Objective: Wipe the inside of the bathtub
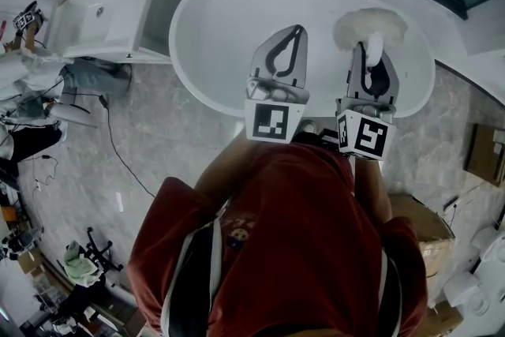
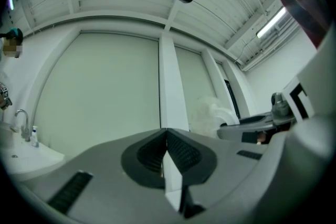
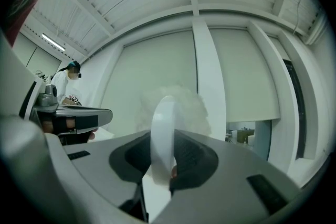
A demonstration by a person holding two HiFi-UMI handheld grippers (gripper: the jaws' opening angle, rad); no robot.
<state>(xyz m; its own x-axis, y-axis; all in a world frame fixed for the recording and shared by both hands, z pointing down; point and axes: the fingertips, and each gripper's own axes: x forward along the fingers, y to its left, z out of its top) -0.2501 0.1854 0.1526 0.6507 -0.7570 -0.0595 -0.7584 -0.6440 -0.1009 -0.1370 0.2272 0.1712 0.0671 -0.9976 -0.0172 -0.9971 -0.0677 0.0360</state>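
Note:
A white oval bathtub (image 1: 237, 12) lies ahead of me in the head view. My right gripper (image 1: 372, 59) is shut on the white handle (image 3: 163, 134) of a fluffy white duster (image 1: 369, 28), whose head hangs over the tub's right end. In the right gripper view the fluffy white duster (image 3: 181, 107) rises past the jaws toward the wall. My left gripper (image 1: 290, 39) hovers over the tub's middle, jaws together with nothing between them. The left gripper (image 2: 167, 136) points up at the wall panels, with the duster (image 2: 212, 113) off to its right.
A white washbasin unit (image 1: 110, 4) with a tap stands left of the tub. Cables (image 1: 118, 154) trail over the marbled floor. Cardboard boxes (image 1: 430, 233) sit at the right. A person in white (image 3: 65, 81) stands far left in the right gripper view.

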